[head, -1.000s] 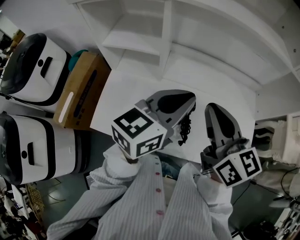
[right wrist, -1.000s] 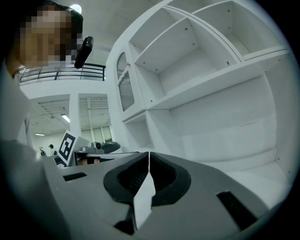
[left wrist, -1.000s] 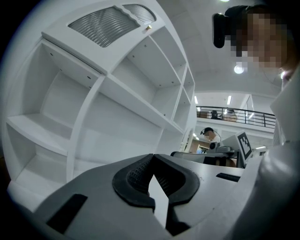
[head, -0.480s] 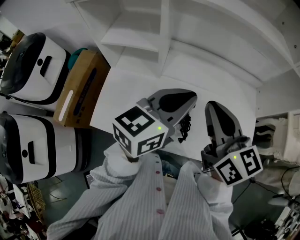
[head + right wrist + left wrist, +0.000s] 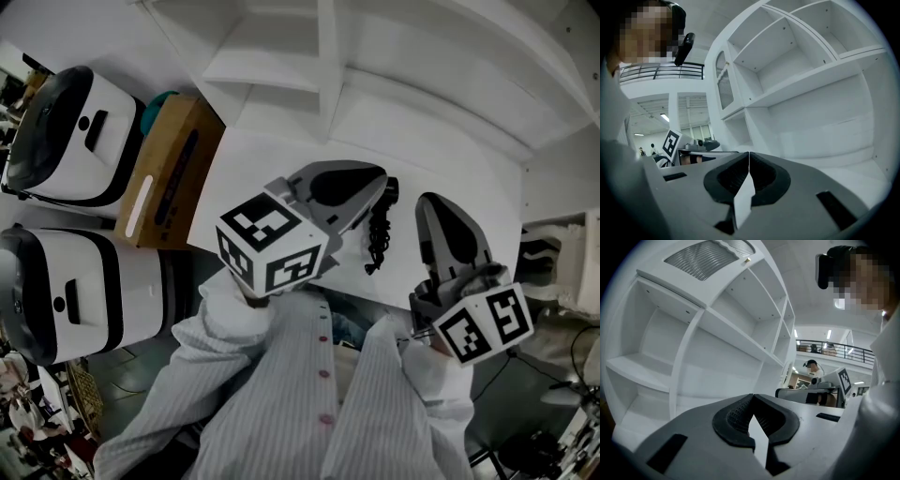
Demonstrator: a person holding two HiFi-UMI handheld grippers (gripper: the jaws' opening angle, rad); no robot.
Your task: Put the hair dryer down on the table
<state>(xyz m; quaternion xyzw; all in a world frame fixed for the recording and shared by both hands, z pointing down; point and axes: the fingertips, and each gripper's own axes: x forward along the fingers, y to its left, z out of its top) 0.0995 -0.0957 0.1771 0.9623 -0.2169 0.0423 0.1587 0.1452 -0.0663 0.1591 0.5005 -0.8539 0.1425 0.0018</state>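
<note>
The black hair dryer (image 5: 390, 190) lies on the white table (image 5: 459, 169), its coiled black cord (image 5: 378, 240) trailing toward the near edge. Most of its body is hidden under my left gripper (image 5: 381, 178), which hovers over it with the jaws shut on nothing. In the left gripper view the left gripper (image 5: 752, 399) has its tips together and nothing between the pads. My right gripper (image 5: 432, 201) hangs just right of the cord, shut and holding nothing. In the right gripper view the right gripper (image 5: 748, 157) shows its tips meeting, pointed at the white shelves.
A white shelf unit (image 5: 375, 75) rises behind the table. A brown cardboard box (image 5: 169, 173) stands at the table's left end, with two white-and-black machines (image 5: 70, 131) (image 5: 66, 291) beyond it. A distant person (image 5: 812, 369) stands at a workbench in the left gripper view.
More of the hair dryer's black body now shows past the left gripper's tip. Both grippers stay shut and have barely moved.
</note>
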